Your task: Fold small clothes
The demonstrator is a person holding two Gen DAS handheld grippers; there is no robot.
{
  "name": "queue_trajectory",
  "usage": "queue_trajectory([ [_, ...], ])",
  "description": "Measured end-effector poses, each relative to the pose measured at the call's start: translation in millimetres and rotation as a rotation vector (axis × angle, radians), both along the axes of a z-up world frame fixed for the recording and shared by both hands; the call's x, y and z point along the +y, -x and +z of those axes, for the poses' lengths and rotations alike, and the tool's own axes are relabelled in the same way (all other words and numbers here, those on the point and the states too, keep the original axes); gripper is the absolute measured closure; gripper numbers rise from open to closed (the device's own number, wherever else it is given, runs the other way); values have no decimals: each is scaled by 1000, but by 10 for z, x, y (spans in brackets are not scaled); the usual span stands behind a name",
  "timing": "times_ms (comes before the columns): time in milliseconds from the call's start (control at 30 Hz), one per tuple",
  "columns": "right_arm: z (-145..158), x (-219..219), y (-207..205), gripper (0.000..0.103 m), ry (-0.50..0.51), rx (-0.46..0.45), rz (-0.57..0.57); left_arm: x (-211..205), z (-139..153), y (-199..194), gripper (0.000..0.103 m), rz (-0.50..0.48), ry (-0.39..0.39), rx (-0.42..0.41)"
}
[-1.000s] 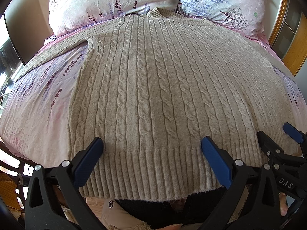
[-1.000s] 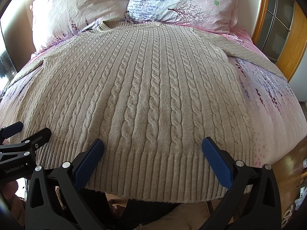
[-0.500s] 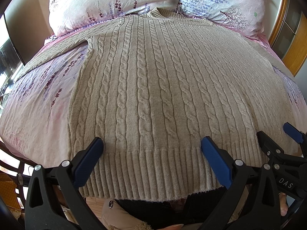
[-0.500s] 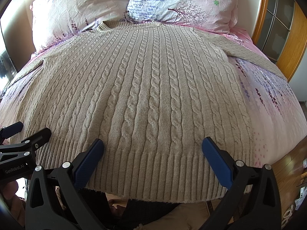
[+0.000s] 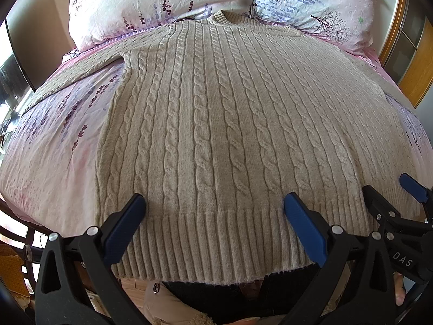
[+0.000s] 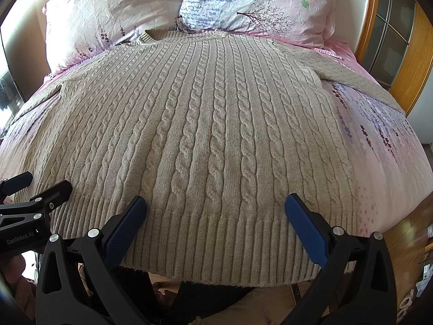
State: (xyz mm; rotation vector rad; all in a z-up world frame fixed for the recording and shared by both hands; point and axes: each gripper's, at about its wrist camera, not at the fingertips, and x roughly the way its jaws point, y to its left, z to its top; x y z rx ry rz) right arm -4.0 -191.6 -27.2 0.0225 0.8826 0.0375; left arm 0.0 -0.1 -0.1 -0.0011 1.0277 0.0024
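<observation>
A beige cable-knit sweater (image 5: pixel 222 124) lies flat and face up on the bed (image 5: pixel 54 146), neckline at the far end against two floral pillows (image 6: pixel 243 2), ribbed hem (image 6: pixel 216 243) hanging slightly over the near edge, sleeves spread out to left and right. The left claw (image 5: pixel 213 216) and the right claw (image 6: pixel 215 216) both hover over the hem with jaws spread wide, holding nothing. The likely trouble: thick, stretchy knit may let a claw pinch only the top layer, so the fold drags unevenly, or the hem could slide off the near edge if tugged. The bed wears pink sheets printed with lavender sprigs; a wooden frame with glass panes (image 6: pixel 400 40) stands at the right, wood flooring below.
</observation>
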Motion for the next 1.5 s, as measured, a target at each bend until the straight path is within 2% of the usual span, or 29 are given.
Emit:
queue_trajectory([
  [567,2,-1,4,1,0,4,0,-1,-1,0,2,0,-1,1],
  [867,12,1,-50,1,5,37,24,30,-39,-34,2,-6,-3,27],
  [1000,16,-23,-42,1,-2,9,60,17,-19,-48,2,-12,-4,37],
  [1167,17,-70,-61,1,-18,-54,110,50,34,-84,2,-47,28,5],
  [1267,34,-161,-143,1,-57,-53,103,151,104,-193,2,-53,80,-38],
  [1367,97,-326,-272,2,-128,-51,89,220,191,-372,2,-51,71,-77],
  [1500,296,-907,-606,11,-250,-66,-55,264,363,-609,2,-92,46,-161],
])
